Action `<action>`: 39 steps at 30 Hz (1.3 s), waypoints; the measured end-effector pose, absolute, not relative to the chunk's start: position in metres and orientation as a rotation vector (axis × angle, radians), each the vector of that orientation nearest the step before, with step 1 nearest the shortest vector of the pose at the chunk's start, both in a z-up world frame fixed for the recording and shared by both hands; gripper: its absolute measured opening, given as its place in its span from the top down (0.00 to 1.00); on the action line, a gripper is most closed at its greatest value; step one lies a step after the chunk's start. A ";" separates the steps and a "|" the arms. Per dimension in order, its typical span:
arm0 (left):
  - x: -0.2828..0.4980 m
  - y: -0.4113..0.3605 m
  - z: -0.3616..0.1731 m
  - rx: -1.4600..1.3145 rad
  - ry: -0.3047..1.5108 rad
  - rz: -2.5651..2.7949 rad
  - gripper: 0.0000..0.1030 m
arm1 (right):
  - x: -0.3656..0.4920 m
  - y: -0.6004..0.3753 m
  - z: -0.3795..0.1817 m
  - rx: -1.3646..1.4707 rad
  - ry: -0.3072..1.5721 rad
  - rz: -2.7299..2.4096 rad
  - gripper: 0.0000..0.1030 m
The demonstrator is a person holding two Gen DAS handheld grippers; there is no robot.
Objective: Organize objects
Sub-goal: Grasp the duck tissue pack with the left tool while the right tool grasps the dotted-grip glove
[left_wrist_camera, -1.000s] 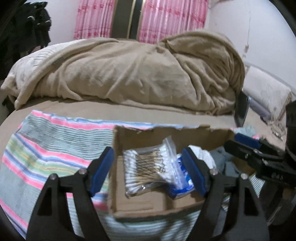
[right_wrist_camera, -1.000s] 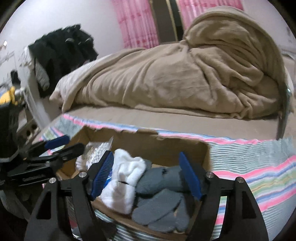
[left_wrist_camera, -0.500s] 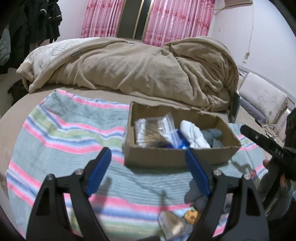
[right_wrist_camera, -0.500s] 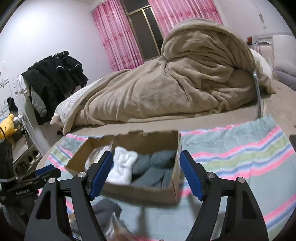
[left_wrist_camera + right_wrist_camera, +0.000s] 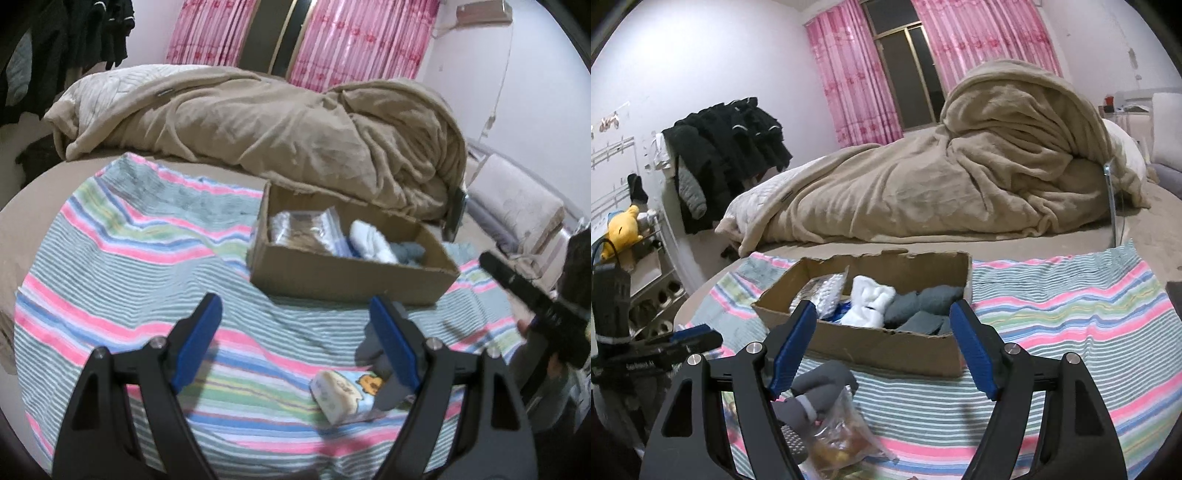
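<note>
A cardboard box (image 5: 351, 275) (image 5: 871, 341) sits on a striped cloth on the bed. It holds a bag of cotton swabs (image 5: 301, 229), white socks (image 5: 870, 301) and grey socks (image 5: 923, 306). My left gripper (image 5: 295, 339) is open and empty, above the cloth in front of the box. A small cartoon-printed packet (image 5: 345, 397) lies by its right finger. My right gripper (image 5: 882, 347) is open and empty in front of the box. A grey rolled sock (image 5: 820, 387) and a clear bag of items (image 5: 834, 439) lie near its left finger.
The striped cloth (image 5: 122, 266) covers the front of the bed. A heaped beige blanket (image 5: 258, 125) lies behind the box. Dark coats (image 5: 727, 147) hang at the left wall. A pillow (image 5: 517, 206) lies at the right. The other gripper shows at each view's edge.
Both grippers have pulled back and up from over the box, so the whole box and the loose items in front of it now show. Both stayed open.
</note>
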State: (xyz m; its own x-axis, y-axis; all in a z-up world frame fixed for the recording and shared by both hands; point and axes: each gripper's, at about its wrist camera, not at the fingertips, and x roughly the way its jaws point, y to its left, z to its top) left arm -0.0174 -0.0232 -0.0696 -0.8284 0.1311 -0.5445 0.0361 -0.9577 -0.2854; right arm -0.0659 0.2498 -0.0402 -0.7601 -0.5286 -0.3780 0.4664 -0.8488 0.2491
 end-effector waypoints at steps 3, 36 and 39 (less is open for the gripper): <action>-0.012 -0.016 -0.063 -0.910 -0.374 2.916 0.18 | -0.060 0.250 -0.038 0.619 -0.181 -2.479 0.25; -0.028 0.068 -0.109 -1.258 0.120 2.633 0.18 | -0.036 0.190 -0.077 0.915 0.122 -2.269 0.89; -0.036 0.072 -0.114 -1.297 0.137 2.637 0.18 | -0.036 0.198 -0.074 0.900 0.067 -2.274 0.92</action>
